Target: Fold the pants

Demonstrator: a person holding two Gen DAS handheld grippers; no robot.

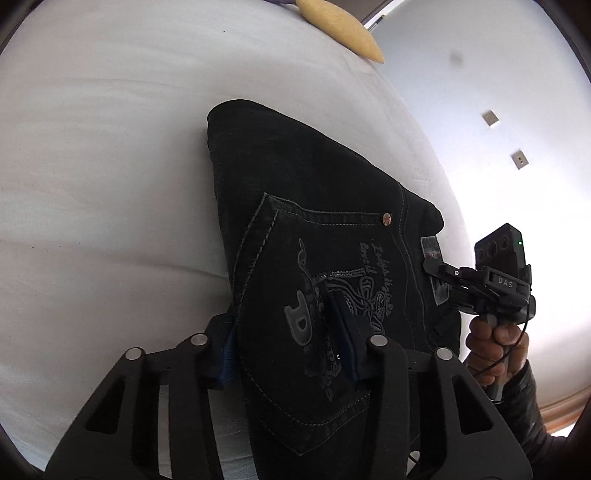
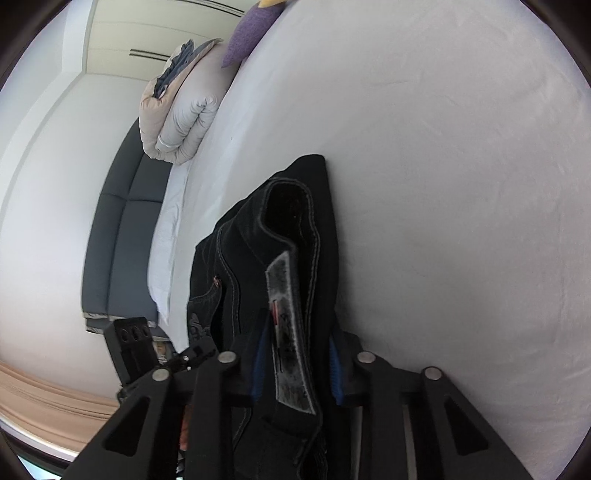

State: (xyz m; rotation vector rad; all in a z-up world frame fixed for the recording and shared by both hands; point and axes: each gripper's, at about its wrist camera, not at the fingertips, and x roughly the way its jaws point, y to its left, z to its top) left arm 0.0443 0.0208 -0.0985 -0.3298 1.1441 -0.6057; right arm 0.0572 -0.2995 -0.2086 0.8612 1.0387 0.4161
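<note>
1. My left gripper (image 1: pixel 286 332) is clamped on the black pants (image 1: pixel 317 229), at the back pocket.
2. The pants lie folded on the white bed (image 1: pixel 110 166).
3. My right gripper (image 2: pixel 295 363) pinches their waistband edge.
4. A yellow pillow (image 1: pixel 341 26), purple pillow (image 2: pixel 251 33) and rolled duvet (image 2: pixel 184 110) lie well apart, beyond the pants.

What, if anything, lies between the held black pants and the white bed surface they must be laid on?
Nothing visible. The left gripper and right gripper both grip the pants. The white bed surface around them is bare; the yellow cushion lies at the far edge.
</note>
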